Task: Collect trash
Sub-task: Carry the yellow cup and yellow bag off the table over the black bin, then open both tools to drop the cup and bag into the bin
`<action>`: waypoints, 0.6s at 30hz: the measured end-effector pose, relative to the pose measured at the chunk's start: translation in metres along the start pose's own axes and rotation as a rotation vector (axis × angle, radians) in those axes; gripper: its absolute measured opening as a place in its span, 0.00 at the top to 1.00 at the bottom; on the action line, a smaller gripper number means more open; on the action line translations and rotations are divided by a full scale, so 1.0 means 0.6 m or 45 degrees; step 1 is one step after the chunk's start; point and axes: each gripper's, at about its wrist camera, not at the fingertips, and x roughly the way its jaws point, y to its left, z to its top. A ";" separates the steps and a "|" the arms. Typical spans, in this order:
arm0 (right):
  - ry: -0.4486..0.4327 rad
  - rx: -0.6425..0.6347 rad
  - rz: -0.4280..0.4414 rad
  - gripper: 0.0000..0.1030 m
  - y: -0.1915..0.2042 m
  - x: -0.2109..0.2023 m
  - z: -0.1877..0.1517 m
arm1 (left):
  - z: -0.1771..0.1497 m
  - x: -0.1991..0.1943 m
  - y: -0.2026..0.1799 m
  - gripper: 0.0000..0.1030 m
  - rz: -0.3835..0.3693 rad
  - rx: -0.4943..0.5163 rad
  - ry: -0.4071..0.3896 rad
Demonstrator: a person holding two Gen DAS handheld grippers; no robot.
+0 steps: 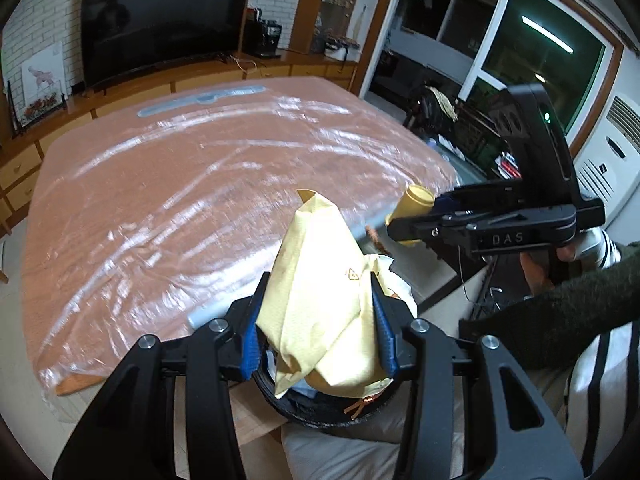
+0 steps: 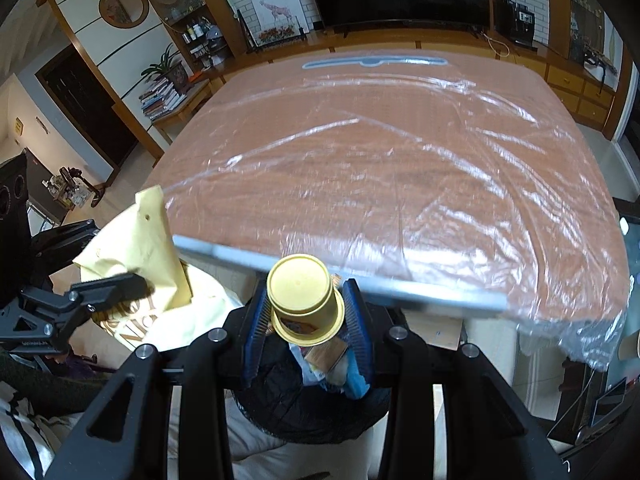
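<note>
My left gripper is shut on a pale yellow paper bag, held above a black trash bin that holds other scraps. The bag also shows at the left of the right wrist view. My right gripper is shut on a small gold cup, upside down, held over the black bin. In the left wrist view the right gripper holds the cup just right of the bag, by the table's edge.
A wooden table under clear plastic sheeting lies ahead, its near edge just beyond the bin. A TV and a low wooden cabinet stand behind it. A white cushion lies under the bin. A window and an air conditioner are at the right.
</note>
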 end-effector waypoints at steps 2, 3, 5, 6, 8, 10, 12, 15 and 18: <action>0.016 0.001 -0.004 0.64 0.001 0.003 -0.010 | -0.008 0.012 0.001 0.55 -0.005 -0.007 0.028; 0.021 0.003 -0.003 0.64 0.002 0.005 -0.013 | -0.012 0.017 0.001 0.55 -0.008 -0.009 0.037; 0.038 0.003 -0.002 0.64 0.003 0.010 -0.022 | -0.020 0.029 -0.002 0.55 0.000 -0.004 0.062; 0.046 0.000 -0.007 0.64 0.004 0.012 -0.026 | -0.026 0.033 -0.007 0.55 0.003 -0.003 0.068; 0.061 -0.004 -0.012 0.64 0.005 0.018 -0.031 | -0.032 0.046 -0.005 0.55 0.016 -0.004 0.091; 0.075 -0.001 -0.013 0.64 0.003 0.024 -0.037 | -0.037 0.057 -0.005 0.55 0.041 0.005 0.111; 0.089 -0.003 -0.023 0.64 0.001 0.032 -0.041 | -0.042 0.068 -0.009 0.55 0.067 0.018 0.130; 0.109 -0.009 -0.038 0.64 -0.004 0.046 -0.047 | -0.050 0.085 -0.009 0.55 0.101 0.030 0.159; 0.123 -0.014 -0.043 0.64 -0.008 0.058 -0.052 | -0.059 0.104 -0.007 0.55 0.138 0.037 0.190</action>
